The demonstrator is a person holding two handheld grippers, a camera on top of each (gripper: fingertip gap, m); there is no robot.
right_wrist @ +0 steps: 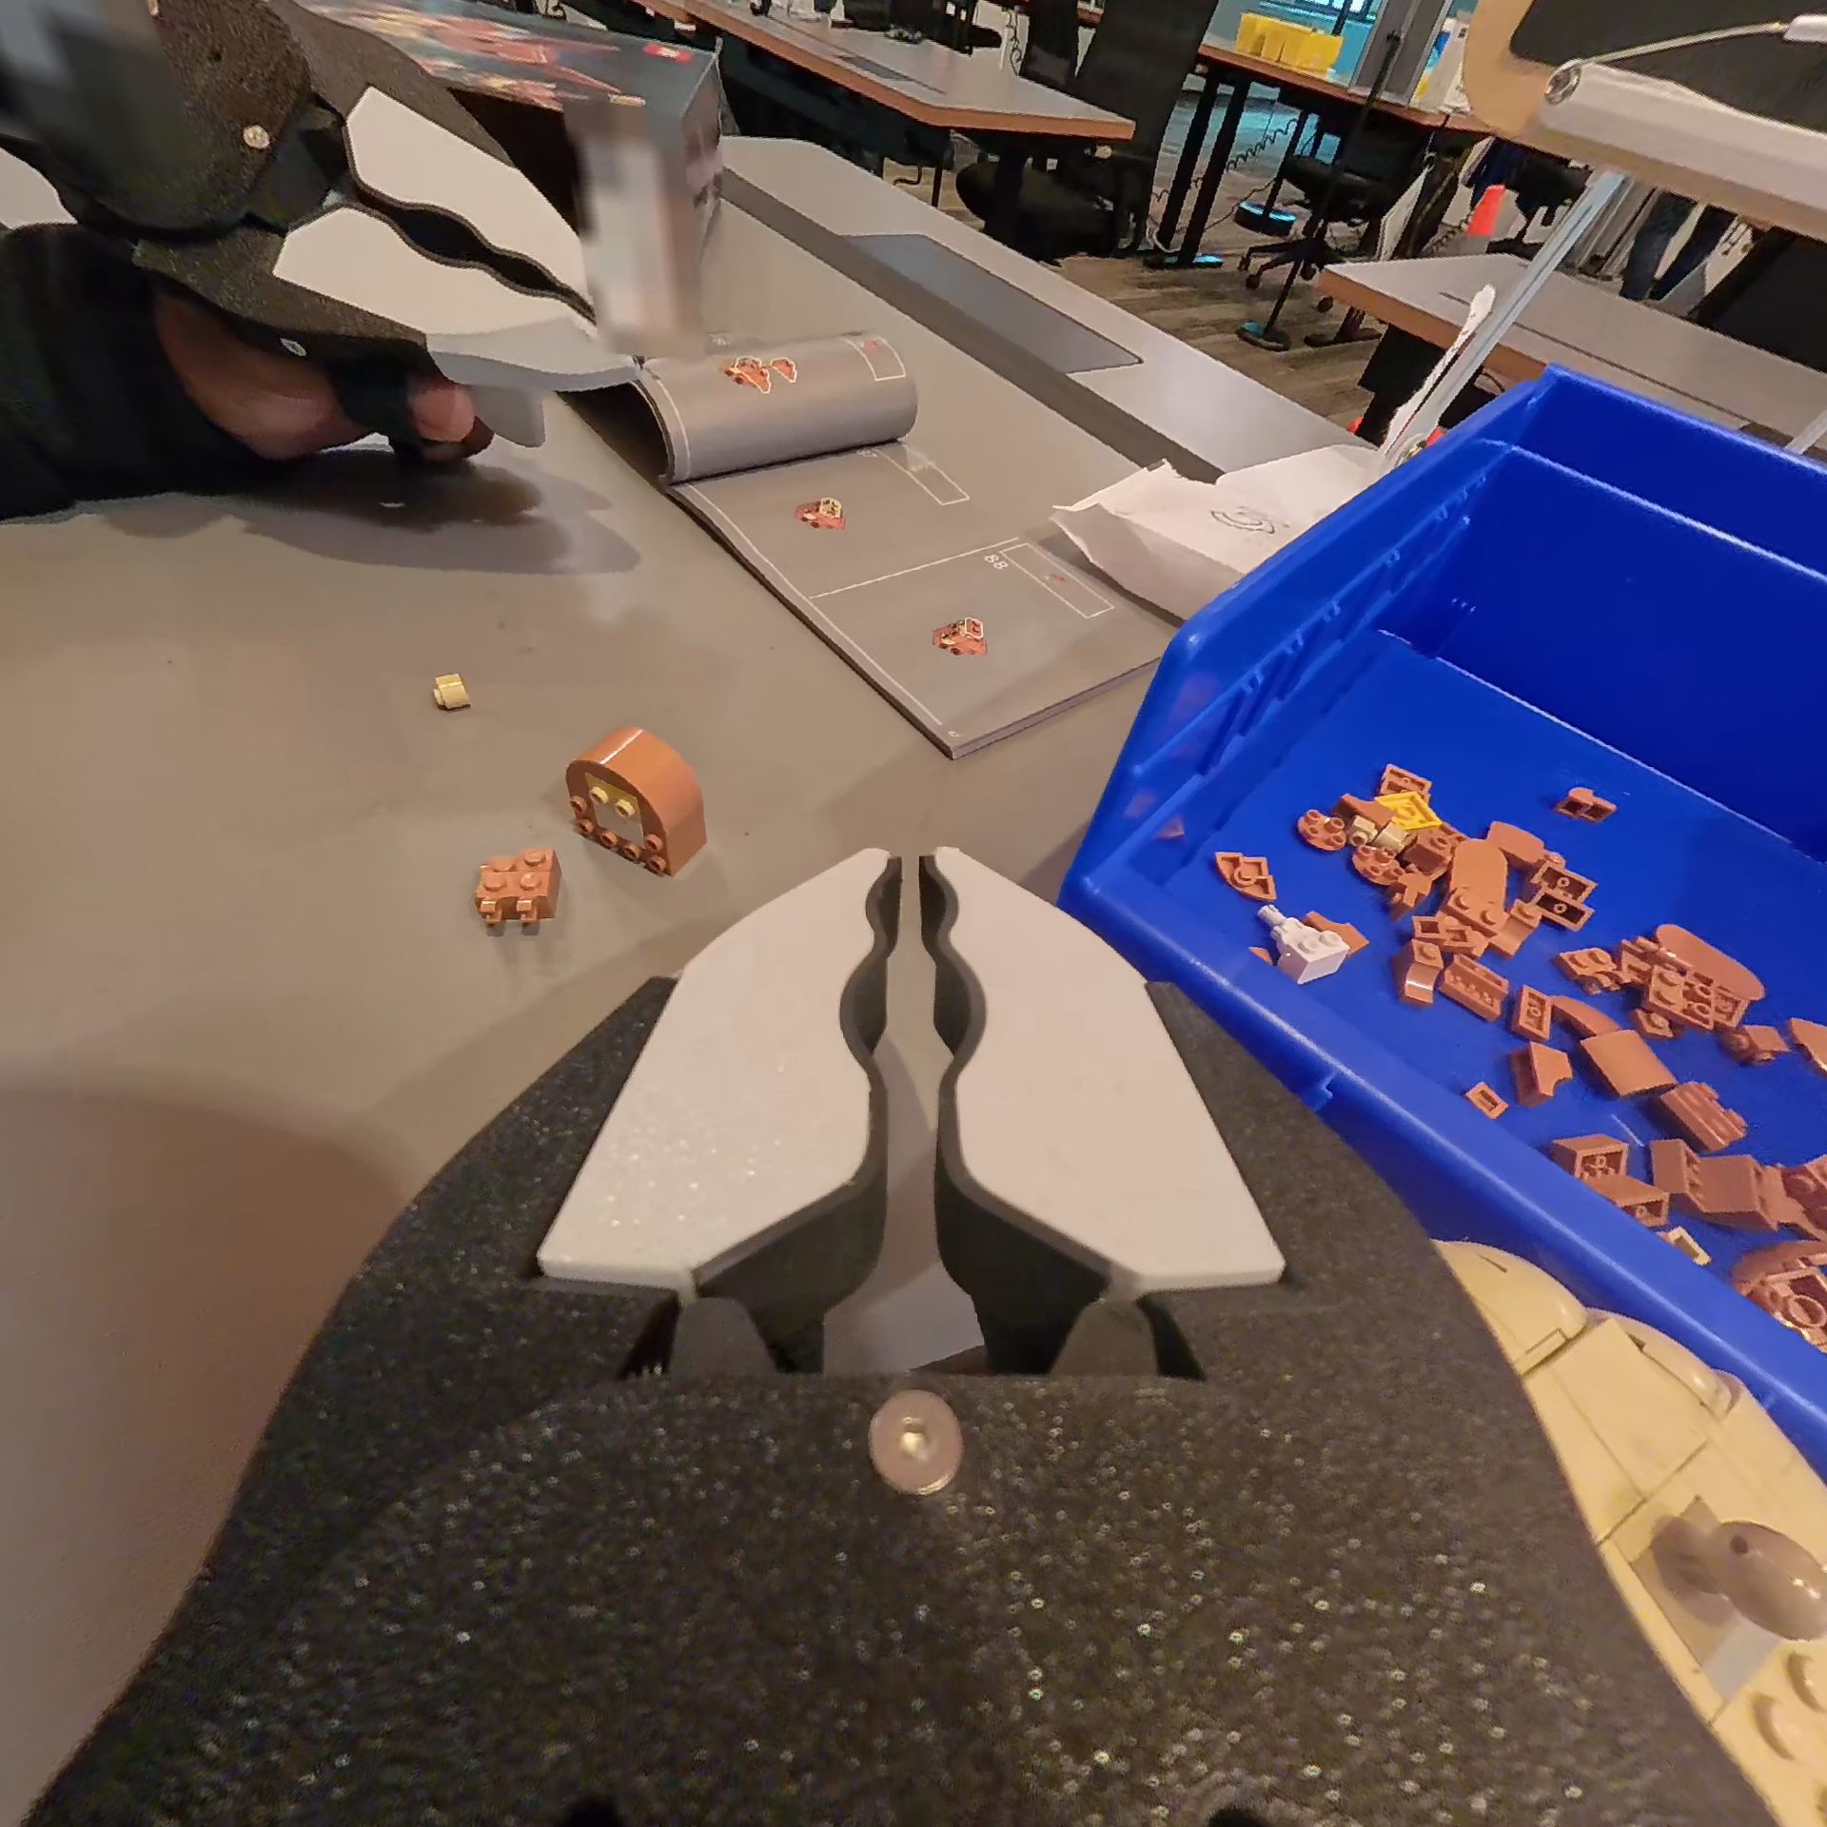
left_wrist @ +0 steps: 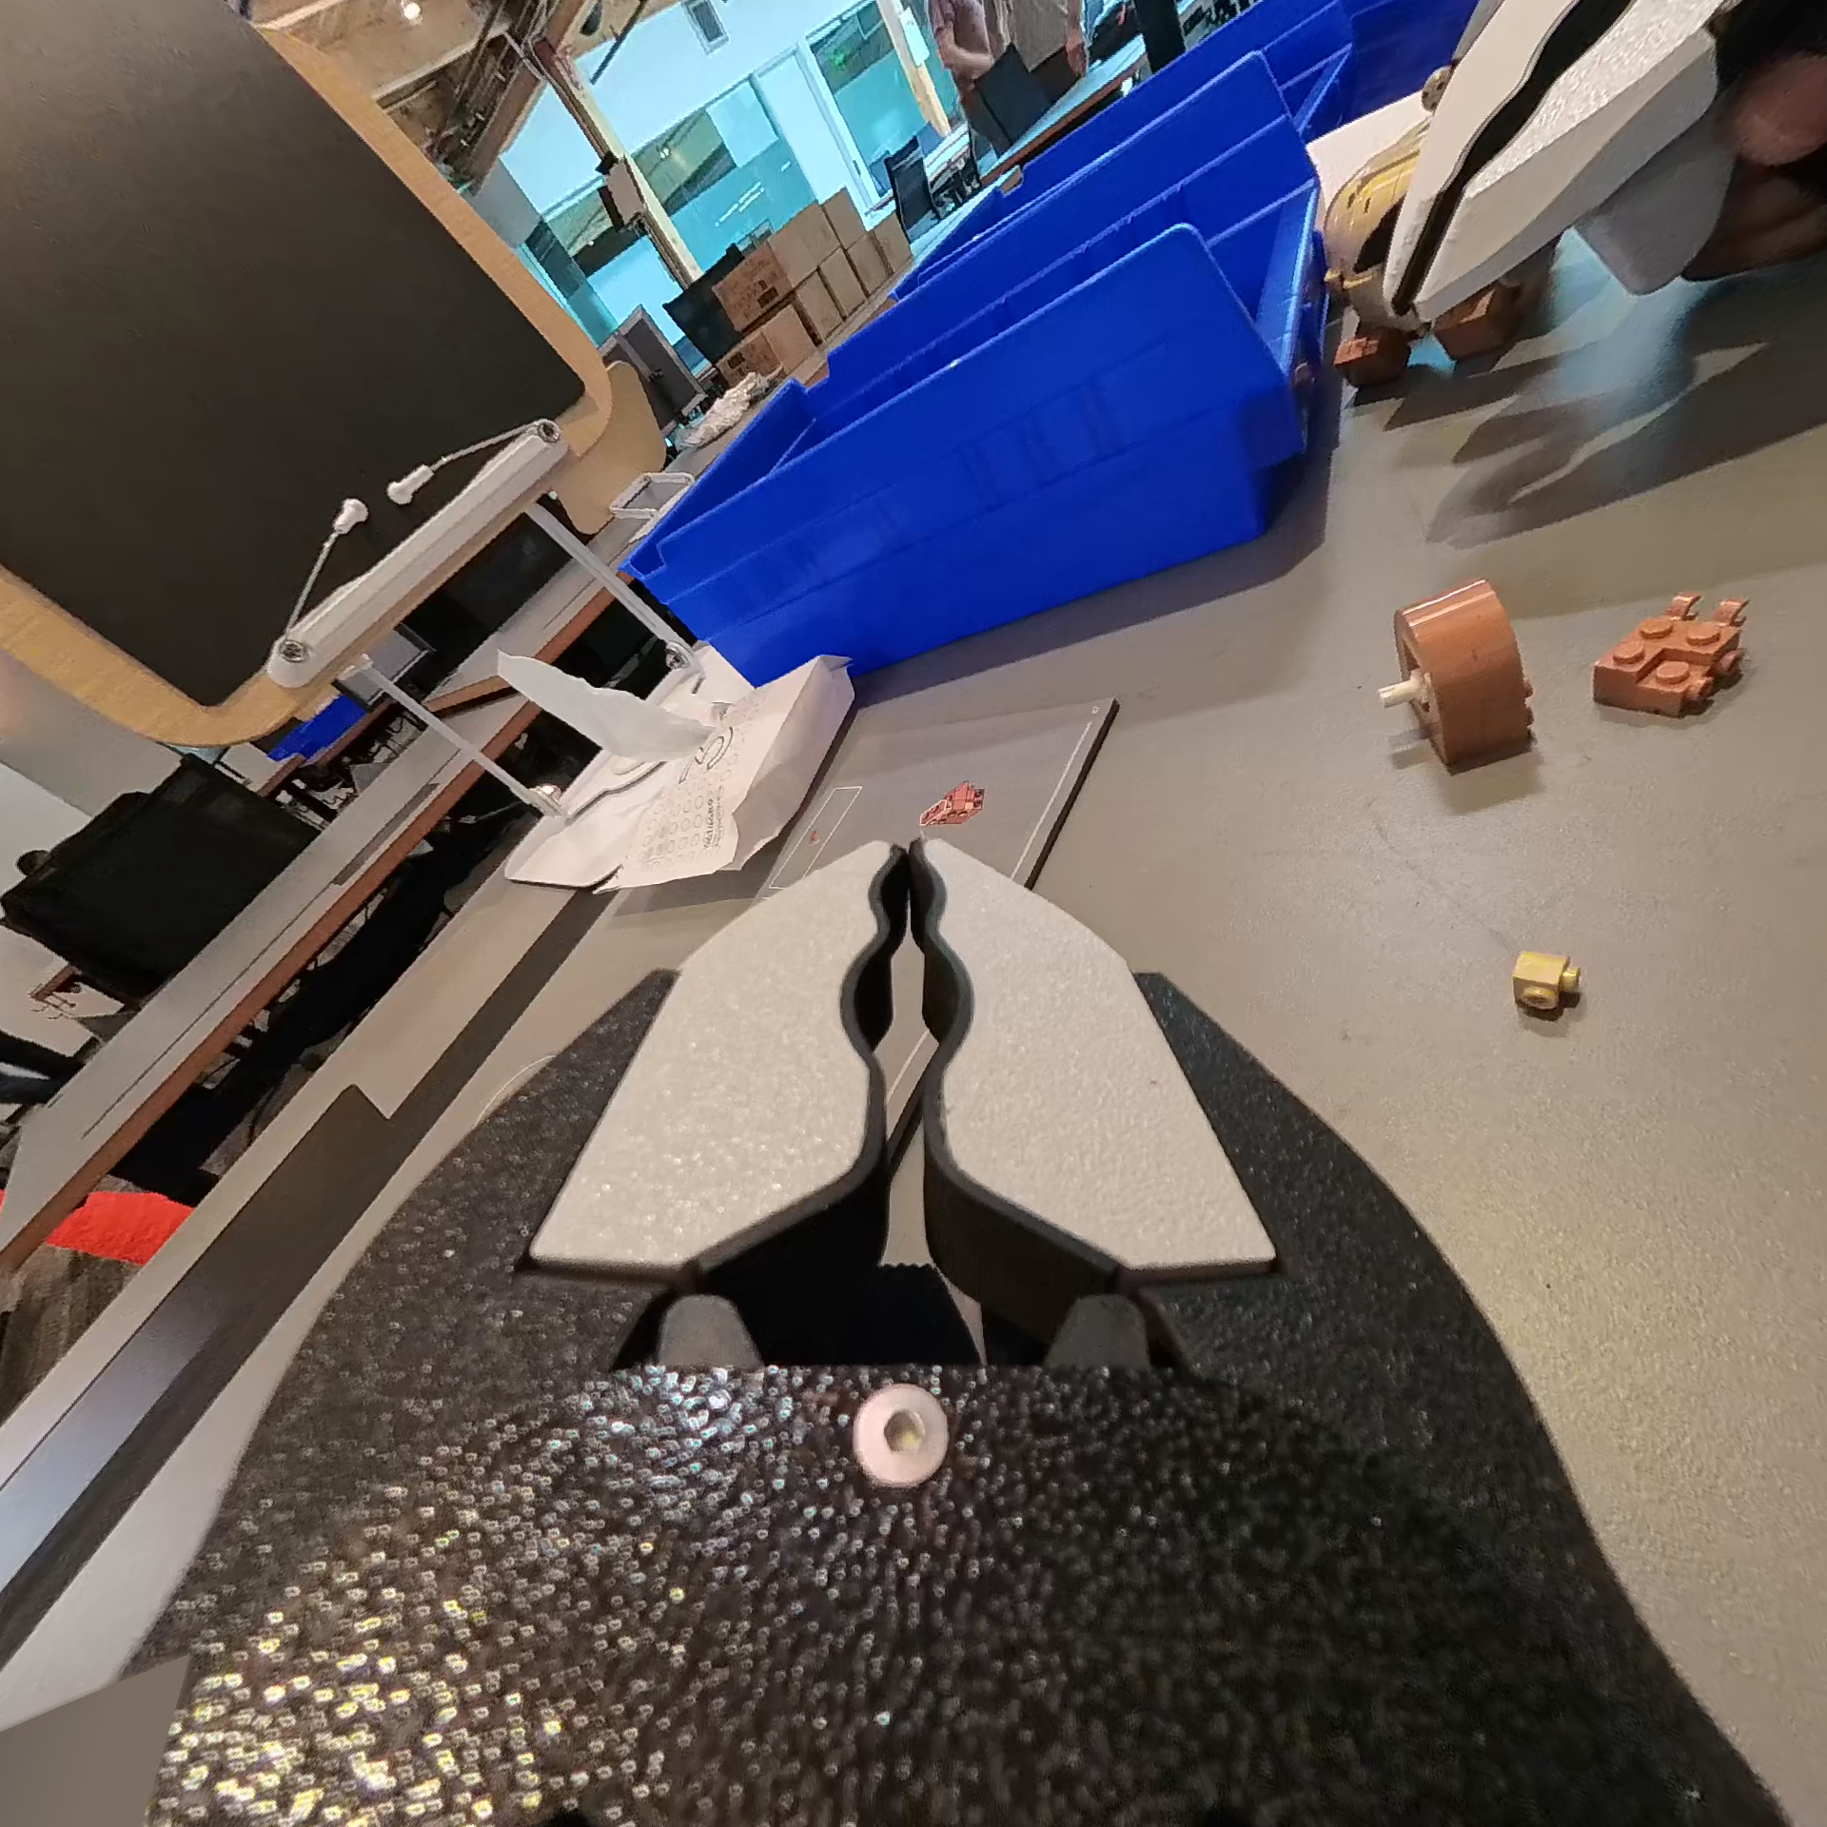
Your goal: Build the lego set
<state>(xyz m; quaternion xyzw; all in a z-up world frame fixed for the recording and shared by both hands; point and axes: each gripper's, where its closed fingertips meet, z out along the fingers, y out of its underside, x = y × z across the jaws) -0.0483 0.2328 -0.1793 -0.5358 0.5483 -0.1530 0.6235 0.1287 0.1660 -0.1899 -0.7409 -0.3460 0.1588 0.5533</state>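
My left gripper (left_wrist: pixel 912 850) is shut, with its tips over an open grey instruction booklet (left_wrist: pixel 949 781). In the right wrist view it (right_wrist: pixel 593 336) is at the booklet's (right_wrist: pixel 890 593) far edge, beside a curled page (right_wrist: pixel 791 405). My right gripper (right_wrist: pixel 910 860) is shut with nothing between its pads, low over the grey table (right_wrist: pixel 297 692). In the left wrist view it (left_wrist: pixel 1409 306) hangs over a tan brick model (left_wrist: pixel 1369 217). A brown arch piece (right_wrist: pixel 638 801), a small brown brick cluster (right_wrist: pixel 517 887) and a tiny tan piece (right_wrist: pixel 450 690) lie ahead and to its left.
A blue bin (right_wrist: pixel 1285 692) with several loose brown bricks (right_wrist: pixel 1582 989) stands right of my right gripper. The tan model (right_wrist: pixel 1602 1404) lies under its right side. A white paper bag (right_wrist: pixel 1186 534) lies by the booklet. A dark box (right_wrist: pixel 593 69) stands behind. The left gripper's tips are roughly 20 centimetres from the right gripper's. My right gripper is the nearer one to the brown arch piece (right_wrist: pixel 638 801): about 8 centimetres, against 15 centimetres.
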